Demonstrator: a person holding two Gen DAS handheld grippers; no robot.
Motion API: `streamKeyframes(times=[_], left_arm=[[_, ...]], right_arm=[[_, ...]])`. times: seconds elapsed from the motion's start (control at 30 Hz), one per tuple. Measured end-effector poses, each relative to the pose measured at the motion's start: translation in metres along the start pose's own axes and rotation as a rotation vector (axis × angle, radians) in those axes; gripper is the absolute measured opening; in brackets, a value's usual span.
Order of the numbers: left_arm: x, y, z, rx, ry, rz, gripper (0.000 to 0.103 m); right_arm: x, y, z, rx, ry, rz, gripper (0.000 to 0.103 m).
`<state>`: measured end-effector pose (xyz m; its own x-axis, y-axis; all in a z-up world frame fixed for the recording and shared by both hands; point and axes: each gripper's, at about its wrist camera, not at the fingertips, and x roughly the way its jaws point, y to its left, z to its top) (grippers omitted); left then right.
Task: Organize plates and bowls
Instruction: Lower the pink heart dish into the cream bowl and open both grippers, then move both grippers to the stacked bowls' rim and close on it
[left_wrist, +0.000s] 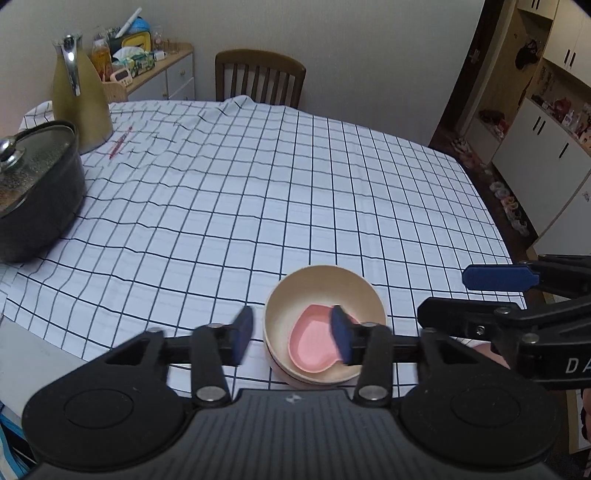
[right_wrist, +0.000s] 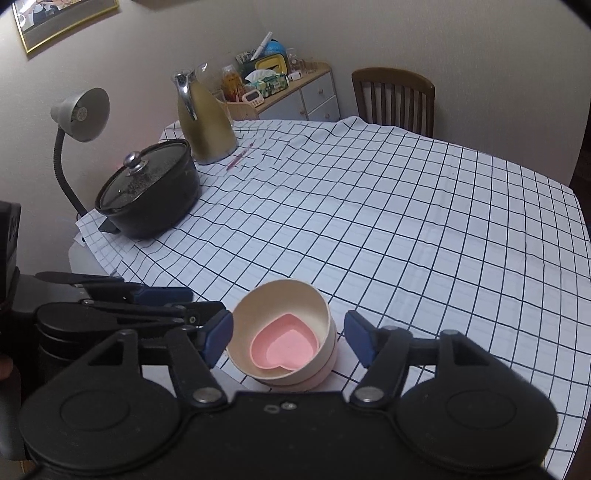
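In the left wrist view the left gripper (left_wrist: 291, 338) filled the bottom of the frame, its blue pads spread apart and holding nothing. Its right pad showed in front of the cream bowl (left_wrist: 325, 295), but whether it touched the bowl could not be told. A pink heart-shaped dish (left_wrist: 314, 341) lay inside that bowl, at the lower centre of the frame, near the front edge of the checked tablecloth (left_wrist: 258, 184). At the right edge the right gripper (left_wrist: 472, 295) reached in, its pads apart and empty.

In the right wrist view the right gripper (right_wrist: 288, 336) framed the same cream bowl (right_wrist: 284, 299) from above, released, with clear gaps on both sides. The bowl sat nested on at least one other bowl, with a pink rim (right_wrist: 325, 369) showing beneath. The pink dish (right_wrist: 284, 345) rested in the top bowl.

Farther back, at middle left, stood a black lidded pot (right_wrist: 151, 195), and behind it a yellow jug (right_wrist: 205, 122). A desk lamp (right_wrist: 79, 110) leaned at the far left. A wooden chair (right_wrist: 393, 99) stood at the upper right beyond the table.
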<state>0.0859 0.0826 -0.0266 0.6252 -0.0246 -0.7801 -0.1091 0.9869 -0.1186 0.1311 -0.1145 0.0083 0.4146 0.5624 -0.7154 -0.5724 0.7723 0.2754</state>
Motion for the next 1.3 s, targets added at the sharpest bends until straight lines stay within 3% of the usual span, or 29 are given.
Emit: streamKeyframes(times=[0.07,0.27,0.37,0.53,0.93,1.3], left_arm=[[-0.003,0.002,-0.003,-0.006,-0.02,0.01,0.07],[-0.004,0.011,-0.01,-0.048,-0.026,0.008,0.079],[0.003,0.015,-0.015,-0.076,-0.018,0.008,0.079],[0.023,0.019,-0.023,-0.129,0.022,0.009,0.079],[0.075,0.028,-0.034,-0.227,0.128,0.002,0.079],[0.101,0.037,-0.037,-0.303,0.19,-0.002,0.078]], right_arm=[[-0.002,0.001,-0.002,-0.002,-0.012,0.0,0.076],[-0.004,0.0,-0.008,0.033,-0.056,-0.025,0.101],[0.004,-0.004,-0.012,0.079,-0.062,-0.06,0.102],[0.03,-0.016,-0.022,0.184,-0.002,-0.093,0.102],[0.082,-0.033,-0.034,0.335,0.106,-0.12,0.092],[0.109,-0.044,-0.035,0.421,0.169,-0.099,0.067]])
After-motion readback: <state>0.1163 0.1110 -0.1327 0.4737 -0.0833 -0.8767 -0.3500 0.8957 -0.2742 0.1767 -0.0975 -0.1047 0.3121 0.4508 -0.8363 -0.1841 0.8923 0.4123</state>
